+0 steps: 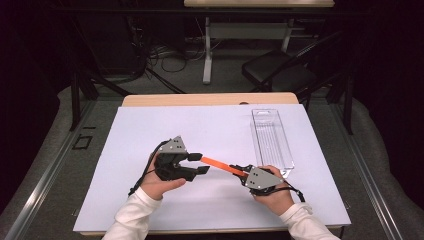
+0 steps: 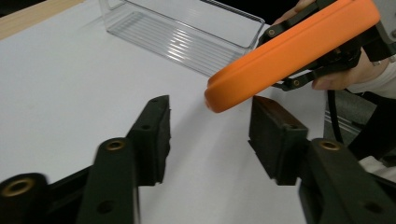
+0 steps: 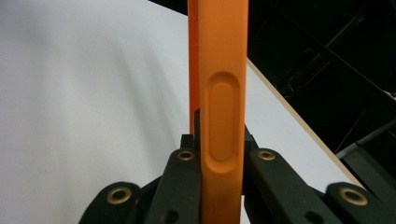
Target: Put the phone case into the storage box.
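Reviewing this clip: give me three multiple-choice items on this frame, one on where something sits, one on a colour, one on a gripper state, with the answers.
1. Where is the clear plastic tray?
A. on the table's far right part
B. at the near left corner
C. on the floor

2. What colour is the long flat tool held between the hands?
A. blue
B. orange
C. green

3. How does the left gripper stand?
A. shut on the tool
B. shut on the tray
C. open, with the tool's free end near its jaws

Answers:
1. A, the high view shows it lying to the right, beyond the right gripper.
2. B, it is orange in all three views.
3. C, the left gripper view shows a gap between its jaws and the tool's tip above it, while the right gripper clamps the other end.
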Demonstrator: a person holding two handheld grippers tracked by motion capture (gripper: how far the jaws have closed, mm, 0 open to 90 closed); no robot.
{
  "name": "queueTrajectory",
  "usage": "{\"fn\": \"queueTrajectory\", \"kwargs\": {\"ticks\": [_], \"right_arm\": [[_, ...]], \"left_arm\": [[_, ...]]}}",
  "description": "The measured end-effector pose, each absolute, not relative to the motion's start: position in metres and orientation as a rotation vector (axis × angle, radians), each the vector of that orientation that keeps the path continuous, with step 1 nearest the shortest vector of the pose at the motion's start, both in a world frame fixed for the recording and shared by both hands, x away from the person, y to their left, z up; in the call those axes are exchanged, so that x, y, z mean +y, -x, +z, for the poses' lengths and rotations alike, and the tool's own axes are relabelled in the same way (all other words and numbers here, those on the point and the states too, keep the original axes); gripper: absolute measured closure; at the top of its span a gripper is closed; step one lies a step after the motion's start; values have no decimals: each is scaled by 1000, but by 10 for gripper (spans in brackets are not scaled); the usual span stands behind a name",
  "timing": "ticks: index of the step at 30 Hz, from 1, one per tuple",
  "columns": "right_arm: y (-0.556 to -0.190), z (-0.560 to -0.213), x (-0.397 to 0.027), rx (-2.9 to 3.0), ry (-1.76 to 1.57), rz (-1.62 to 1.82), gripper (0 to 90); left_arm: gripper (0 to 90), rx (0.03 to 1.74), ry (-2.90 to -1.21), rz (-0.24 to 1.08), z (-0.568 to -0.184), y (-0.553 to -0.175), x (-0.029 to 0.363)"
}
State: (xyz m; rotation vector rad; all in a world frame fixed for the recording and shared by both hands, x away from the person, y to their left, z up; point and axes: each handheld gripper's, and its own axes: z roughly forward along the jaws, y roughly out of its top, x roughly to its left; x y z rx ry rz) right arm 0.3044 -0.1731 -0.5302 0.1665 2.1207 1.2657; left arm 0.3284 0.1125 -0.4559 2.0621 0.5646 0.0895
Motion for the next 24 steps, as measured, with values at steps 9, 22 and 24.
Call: {"fn": "queueTrajectory", "kwargs": {"ticks": [9,22,24], "right_arm": [[-303,-531,-171,2126,-163,1277,867],[-303,-532,-170,2130,-162,1276,867],[-303,-532,-170,2129,-158,1277,867]], "left_arm": [[647,552,-2065,142,-458,-327,108],[742,537,-2065,154,-458,-326,106],[751,537,-2056,153,-458,-325,106]]}}
